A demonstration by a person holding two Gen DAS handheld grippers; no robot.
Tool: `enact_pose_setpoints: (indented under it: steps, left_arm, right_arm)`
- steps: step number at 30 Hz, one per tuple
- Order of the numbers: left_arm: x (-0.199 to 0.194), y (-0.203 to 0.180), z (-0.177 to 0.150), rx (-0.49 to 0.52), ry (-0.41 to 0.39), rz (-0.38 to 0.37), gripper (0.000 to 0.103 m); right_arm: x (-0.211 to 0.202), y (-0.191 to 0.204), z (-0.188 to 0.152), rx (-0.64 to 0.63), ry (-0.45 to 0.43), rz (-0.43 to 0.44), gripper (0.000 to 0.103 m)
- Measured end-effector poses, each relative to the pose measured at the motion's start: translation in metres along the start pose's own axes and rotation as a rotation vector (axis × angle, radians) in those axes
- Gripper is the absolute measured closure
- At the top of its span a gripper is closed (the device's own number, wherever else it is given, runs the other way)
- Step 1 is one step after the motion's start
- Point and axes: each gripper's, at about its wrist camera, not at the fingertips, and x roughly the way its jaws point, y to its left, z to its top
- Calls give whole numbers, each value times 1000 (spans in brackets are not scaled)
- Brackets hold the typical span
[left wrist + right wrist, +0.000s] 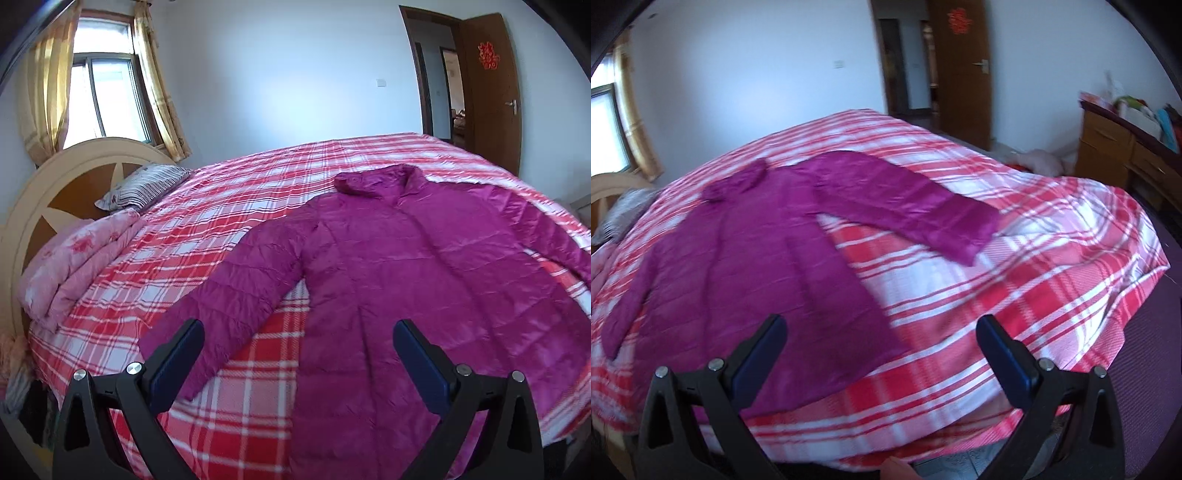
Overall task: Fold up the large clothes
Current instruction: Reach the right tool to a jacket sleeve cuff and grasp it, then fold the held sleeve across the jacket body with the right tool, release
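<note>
your left gripper (pixel 298 332) has its fingers (pixel 184 350) spread wide, with nothing between them; they hang above the near edge of the bed (pixel 229 229), over the gap where the jacket's sleeve parts from its body. your right gripper (pixel 881 328) is just as wide apart and holds nothing, hovering over the lower right corner of the hem.

the magenta quilted jacket (pixel 424 266) lies flat on the red and white plaid bedspread, collar pointing away from you toward the far wall, hem toward you. in the left wrist view one sleeve (pixel 225 306) runs down and outward to the left, its cuff close to your left finger. in the right wrist view the other sleeve (pixel 905 210) stretches out to the right, well clear of the jacket's body, with plaid cloth showing between them.

at the head of the bed, a striped pillow (pixel 144 184) leans by the round headboard (pixel 66 184), and a folded pink quilt (pixel 74 262) sits just below it, well apart from the jacket. a wooden door (pixel 491 92) stands open beyond the bed. the right wrist view is somewhat blurred.
</note>
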Motion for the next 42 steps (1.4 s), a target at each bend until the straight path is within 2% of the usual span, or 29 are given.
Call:
enact_pose_setpoints:
  steps: [2, 5, 8, 11, 15, 18, 21, 23, 26, 30, 35, 42]
  left_arm:
    - [26, -3, 0, 18, 5, 30, 1]
    - [60, -8, 1, 9, 47, 34, 1]
    - [85, -16, 3, 5, 62, 45, 1]
    - [104, -26, 5, 29, 63, 64, 1]
    - [130, -34, 4, 55, 87, 93, 1]
    - [145, -34, -1, 51, 118, 97, 1]
    - [151, -38, -6, 54, 129, 98, 1]
    - [151, -38, -9, 55, 121, 100, 1]
    - [151, -37, -9, 50, 124, 92, 1]
    - [149, -32, -7, 34, 131, 79, 1]
    - [146, -31, -7, 16, 136, 62, 1]
    - [129, -27, 2, -16, 110, 23, 1]
  right_arm:
    - [17, -18, 11, 49, 10, -46, 0]
    - [42, -50, 33, 127, 11, -80, 1]
    - [63, -65, 57, 146, 11, -107, 14]
    - [89, -75, 75, 171, 46, -119, 18]
    - [121, -85, 86, 192, 104, -183, 23]
    - [142, -91, 86, 199, 176, -187, 31]
    - [150, -87, 82, 174, 192, -150, 46]
    - [147, -86, 83, 161, 173, -123, 72]
    - [136, -85, 88, 144, 144, -103, 86]
    - [123, -75, 111, 80, 65, -161, 89]
    - [96, -53, 157, -26, -78, -225, 89]
    - [60, 24, 197, -254, -294, -260, 90]
